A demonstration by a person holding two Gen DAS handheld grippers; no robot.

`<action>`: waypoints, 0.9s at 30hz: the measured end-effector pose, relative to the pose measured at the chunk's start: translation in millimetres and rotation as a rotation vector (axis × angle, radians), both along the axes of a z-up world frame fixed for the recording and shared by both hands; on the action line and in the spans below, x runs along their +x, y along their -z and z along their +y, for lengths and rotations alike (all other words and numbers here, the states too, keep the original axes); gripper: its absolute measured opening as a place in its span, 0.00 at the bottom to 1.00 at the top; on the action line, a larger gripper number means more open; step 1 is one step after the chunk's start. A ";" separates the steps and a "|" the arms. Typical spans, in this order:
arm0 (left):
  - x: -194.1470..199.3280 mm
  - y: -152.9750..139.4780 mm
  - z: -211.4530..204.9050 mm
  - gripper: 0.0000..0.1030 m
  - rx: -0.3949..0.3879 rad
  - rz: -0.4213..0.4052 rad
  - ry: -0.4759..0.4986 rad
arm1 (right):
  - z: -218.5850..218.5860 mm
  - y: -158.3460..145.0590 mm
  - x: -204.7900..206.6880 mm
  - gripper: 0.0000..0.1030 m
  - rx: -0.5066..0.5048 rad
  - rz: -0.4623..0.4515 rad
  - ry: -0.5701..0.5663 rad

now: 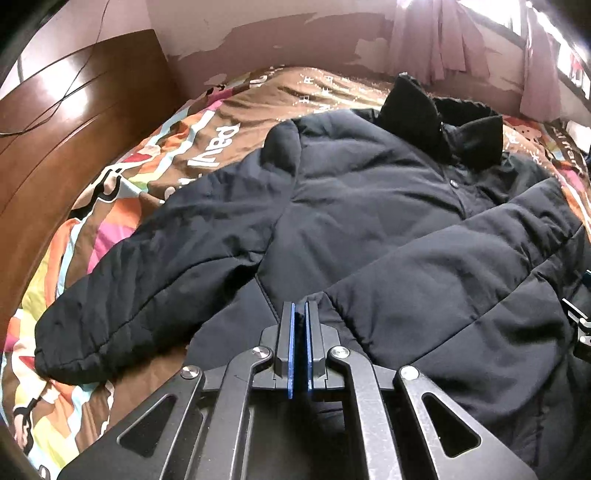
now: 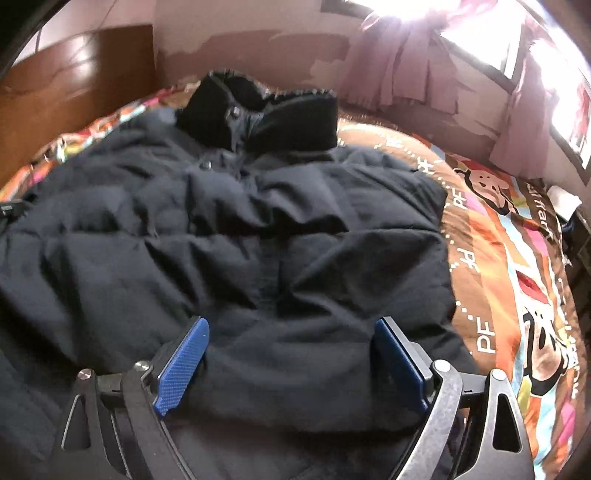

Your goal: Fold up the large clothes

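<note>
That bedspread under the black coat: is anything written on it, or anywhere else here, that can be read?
"PF": white letters, repeated along the dotted border of the bedspread.
"pavl": upside-down white letters on the bedspread in the left wrist view; the rest is hidden under the coat.
Lettering along the bedspread's far right edge: too warped to read.
Coat: no label visible.

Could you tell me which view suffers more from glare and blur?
The right wrist view: the bright window blows out white, and the puffy black quilted jacket looks soft; the left wrist view is sharper, with milder window glare.
</note>
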State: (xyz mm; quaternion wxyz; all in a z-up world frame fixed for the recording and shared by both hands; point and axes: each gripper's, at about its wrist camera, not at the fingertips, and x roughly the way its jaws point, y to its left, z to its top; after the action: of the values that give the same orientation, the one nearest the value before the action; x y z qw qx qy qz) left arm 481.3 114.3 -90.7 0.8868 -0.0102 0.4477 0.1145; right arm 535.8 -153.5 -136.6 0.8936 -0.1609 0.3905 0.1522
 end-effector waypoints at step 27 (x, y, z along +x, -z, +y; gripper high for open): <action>-157.2 28.1 223.3 0.58 -0.655 -0.166 -0.647 | 140.6 -26.4 -25.3 0.92 0.219 0.014 -0.216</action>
State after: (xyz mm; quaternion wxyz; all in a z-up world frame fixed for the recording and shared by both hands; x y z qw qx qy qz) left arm 324.1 337.7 -118.8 0.7884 -0.4376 0.3617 0.2367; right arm 510.5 -12.9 -110.1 0.8814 -0.1024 0.3582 0.2904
